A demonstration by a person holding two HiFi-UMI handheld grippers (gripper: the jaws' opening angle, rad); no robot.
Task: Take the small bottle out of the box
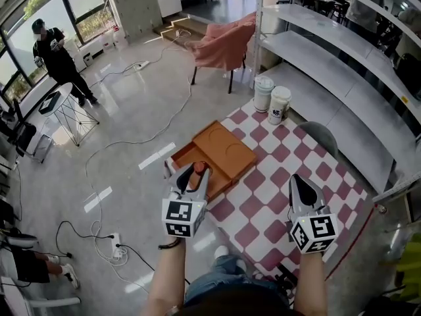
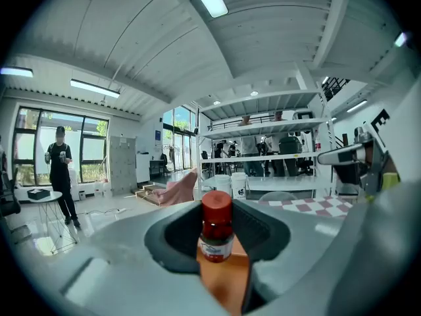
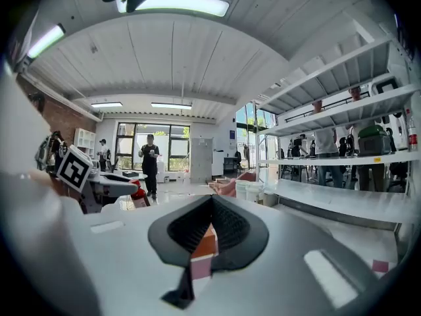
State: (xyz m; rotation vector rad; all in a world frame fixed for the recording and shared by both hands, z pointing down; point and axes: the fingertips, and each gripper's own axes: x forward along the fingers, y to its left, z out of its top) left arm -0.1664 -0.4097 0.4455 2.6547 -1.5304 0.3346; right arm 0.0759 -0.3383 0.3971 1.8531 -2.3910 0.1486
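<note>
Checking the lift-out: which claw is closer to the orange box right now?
Left. The left claw, gripping the small bottle, hangs above the orange box at its near end. The right claw is off to the side, over the checkered cloth.

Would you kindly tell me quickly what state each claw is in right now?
Left claw: closed on the small bottle.
Right claw: closed, holding nothing.

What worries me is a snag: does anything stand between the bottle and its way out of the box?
Nothing visible does. The left hand-held gripper grips the bottle over the open box, with only open air above; the right hand-held gripper is off to the side.
</note>
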